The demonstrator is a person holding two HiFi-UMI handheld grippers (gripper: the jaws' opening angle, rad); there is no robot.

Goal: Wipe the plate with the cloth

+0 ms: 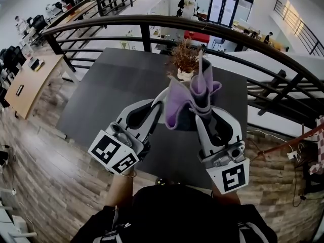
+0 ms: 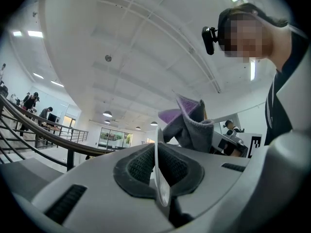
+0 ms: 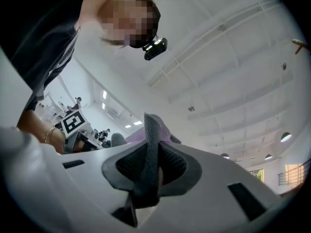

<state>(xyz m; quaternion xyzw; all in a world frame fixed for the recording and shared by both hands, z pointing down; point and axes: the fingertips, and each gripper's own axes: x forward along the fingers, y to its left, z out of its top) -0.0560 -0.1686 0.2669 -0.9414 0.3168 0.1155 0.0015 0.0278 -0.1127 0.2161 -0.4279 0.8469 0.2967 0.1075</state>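
Both grippers are raised over the dark table point(image 1: 111, 100). My left gripper point(image 1: 161, 99) is shut on a thin pale plate, seen edge-on as a rim point(image 2: 158, 164) between its dark pads in the left gripper view. My right gripper point(image 1: 201, 97) is shut on a purple and grey cloth point(image 1: 185, 97), which bunches up above its jaws point(image 3: 151, 144). The cloth point(image 2: 192, 125) hangs just past the plate's rim, between the two grippers. In the head view the cloth hides most of the plate. I cannot tell whether cloth and plate touch.
A potted dry plant point(image 1: 185, 59) stands at the table's far edge, right behind the grippers. A black railing point(image 1: 152, 22) curves beyond the table. A wooden desk point(image 1: 30, 82) sits at the left, on a wood floor.
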